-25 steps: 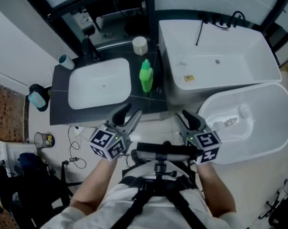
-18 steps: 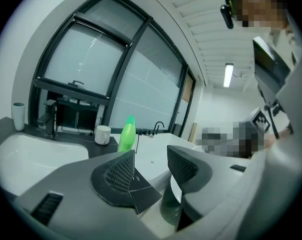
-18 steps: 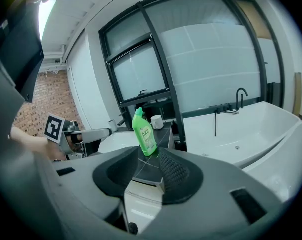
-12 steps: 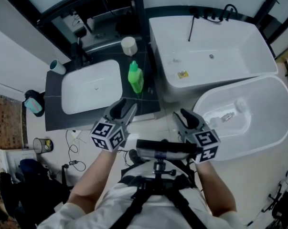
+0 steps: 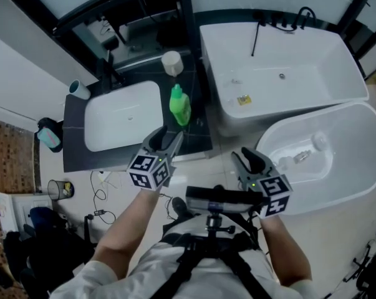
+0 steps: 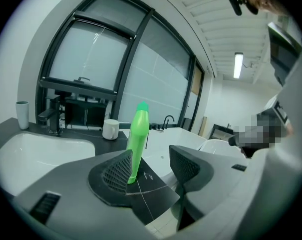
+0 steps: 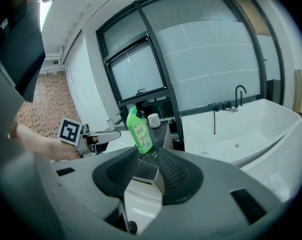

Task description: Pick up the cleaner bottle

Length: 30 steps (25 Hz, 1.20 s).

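Right gripper: nearest; grey moulded body with a square-marker cube; black pads with a gridded texture; jaws released with a gap between them, nothing in it.
Left gripper: same build, reaching over the front edge of the countertop; jaws parted and just now opening wider; nothing between the pads.
Cleaner bottle: bright green plastic, flattened body tapering to an angled neck and green cap, white label on one face; upright on the countertop between basin and bathtub, just ahead of the left gripper and untouched.
Countertop: dark, glossy, jointed in tiles.
Basin: white, smooth, rounded rectangle, set into the countertop left of the bottle.
Oval tub: white, glossy, freestanding, ahead of the right gripper; small items inside too indistinct to name.
Cup: white, cylindrical, behind the bottle.
Faucet: black, at the basin's back edge.
Tumbler: pale, at the far left corner.
Bathtub: white, rectangular, black fittings at its far rim.
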Available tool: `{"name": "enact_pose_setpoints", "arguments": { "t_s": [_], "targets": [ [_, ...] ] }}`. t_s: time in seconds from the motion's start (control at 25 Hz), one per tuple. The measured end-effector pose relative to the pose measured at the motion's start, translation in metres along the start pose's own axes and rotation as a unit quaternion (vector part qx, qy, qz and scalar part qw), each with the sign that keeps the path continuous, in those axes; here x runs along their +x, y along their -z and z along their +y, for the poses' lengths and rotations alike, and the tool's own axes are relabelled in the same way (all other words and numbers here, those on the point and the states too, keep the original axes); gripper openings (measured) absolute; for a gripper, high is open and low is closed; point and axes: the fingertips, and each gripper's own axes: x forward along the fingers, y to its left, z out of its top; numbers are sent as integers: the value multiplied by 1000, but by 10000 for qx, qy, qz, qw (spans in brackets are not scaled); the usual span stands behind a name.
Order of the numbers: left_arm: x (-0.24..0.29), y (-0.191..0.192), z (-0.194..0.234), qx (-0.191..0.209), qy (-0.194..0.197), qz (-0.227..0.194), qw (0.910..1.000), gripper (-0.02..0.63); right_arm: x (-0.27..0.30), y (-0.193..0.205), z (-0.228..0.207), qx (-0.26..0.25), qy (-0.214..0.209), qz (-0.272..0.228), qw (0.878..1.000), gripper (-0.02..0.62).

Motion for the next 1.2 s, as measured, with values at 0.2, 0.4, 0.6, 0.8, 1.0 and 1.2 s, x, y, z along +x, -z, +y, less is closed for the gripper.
{"name": "enact_pose_setpoints", "arguments": {
  "t_s": [0.2,0.4,0.6,0.8,1.0,1.2],
  "targets": [
    [20,5,12,42,-209,80,9997,259,0,0,-9,66,-17,-62,10000,135],
    [45,10,18,84,-285,187,9994,286,1,5,-19,171,51,50,9998,135],
    [60,11,23,112,-356,240,9990,285,5,4,-26,229,57,107,9997,135],
    [69,11,26,152,-389,262,9988,285,9,2,-30,208,24,132,9997,135],
    [83,8,27,216,-386,237,9987,285,11,3,-35,220,45,157,9996,135],
    [91,5,31,222,-440,228,9985,285,23,-17,-42,-620,352,35,9974,135]
  ]
}}
